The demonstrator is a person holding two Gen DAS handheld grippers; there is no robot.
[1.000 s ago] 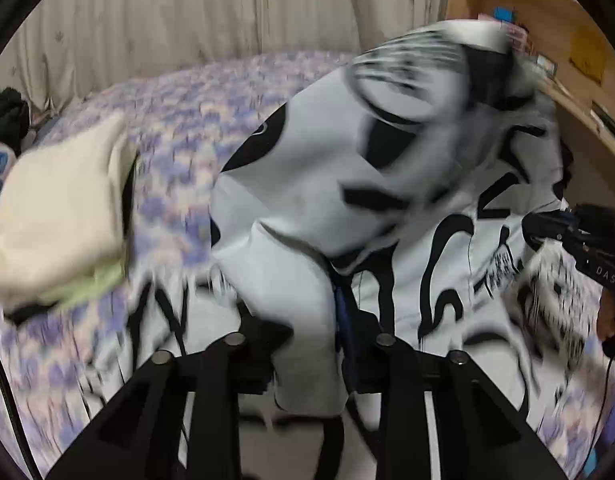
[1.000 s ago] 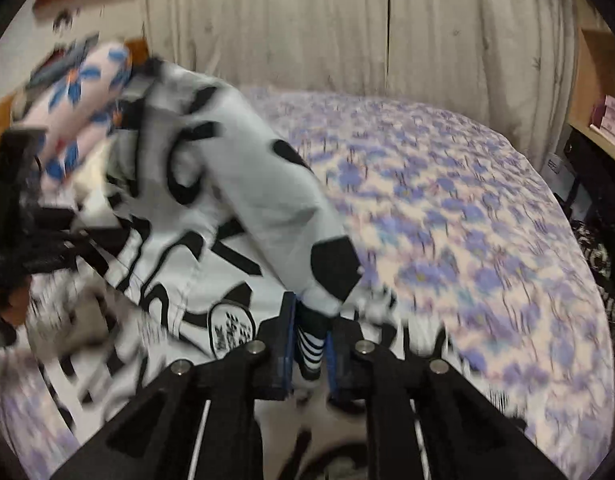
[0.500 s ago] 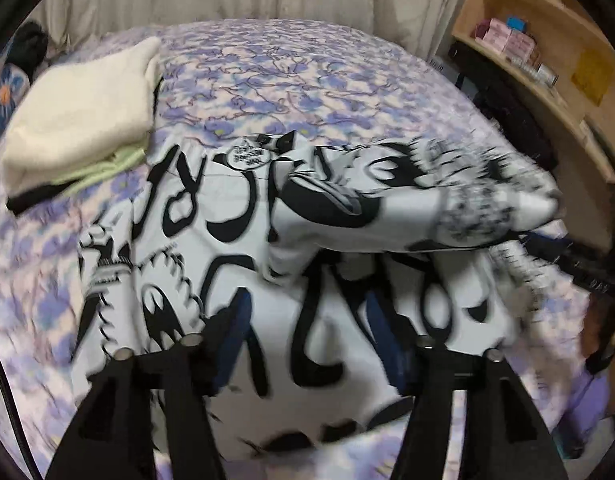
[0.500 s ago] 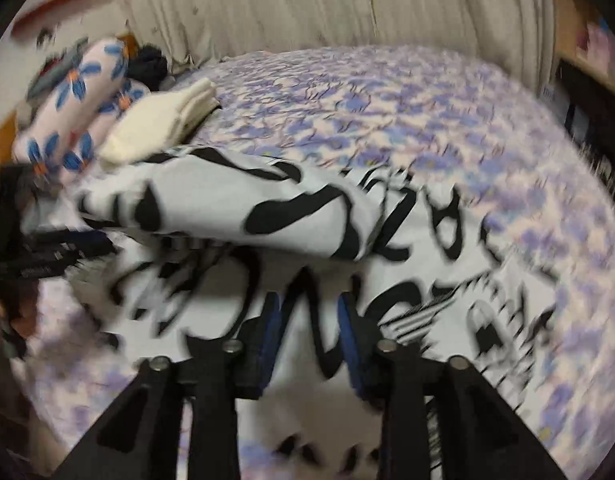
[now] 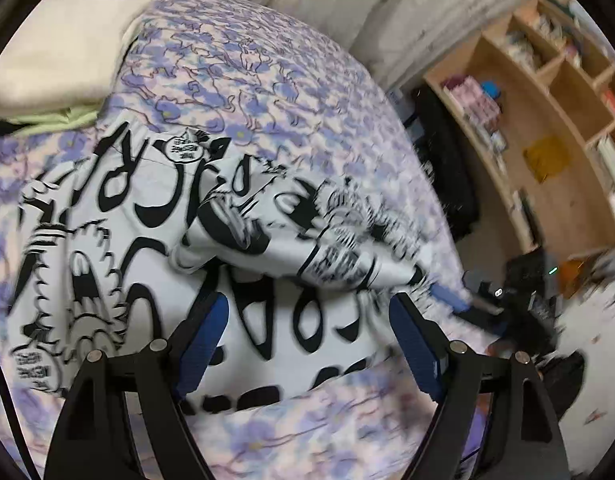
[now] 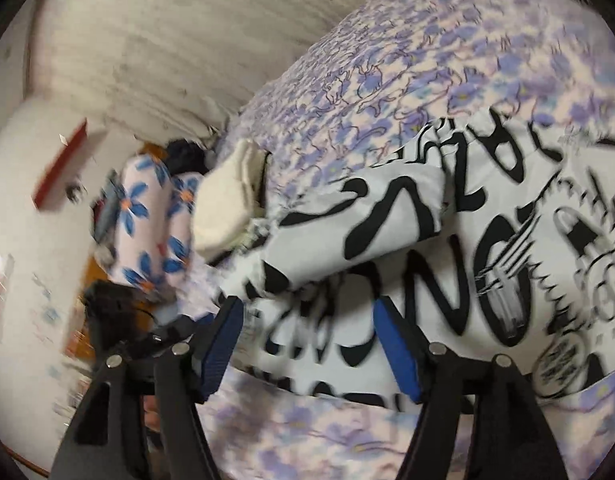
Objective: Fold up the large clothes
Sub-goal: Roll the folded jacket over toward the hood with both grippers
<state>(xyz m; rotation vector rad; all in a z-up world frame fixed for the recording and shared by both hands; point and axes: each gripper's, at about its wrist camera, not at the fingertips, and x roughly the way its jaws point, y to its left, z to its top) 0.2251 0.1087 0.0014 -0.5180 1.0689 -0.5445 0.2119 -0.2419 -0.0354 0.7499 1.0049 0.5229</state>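
My left gripper (image 5: 307, 344) — jaws opening, nothing gripped — above printed garment (image 5: 155, 240) on floral bed (image 5: 267, 80); cream stack (image 5: 59, 52) beyond.

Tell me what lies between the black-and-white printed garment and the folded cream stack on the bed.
In the left wrist view, only a bare strip of purple floral bedspread separates the printed garment from the cream stack.

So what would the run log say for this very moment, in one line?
step: fold laid | garment: on bed, sleeve folded across | left gripper: jaws opening, empty | right gripper: jaws opening, empty
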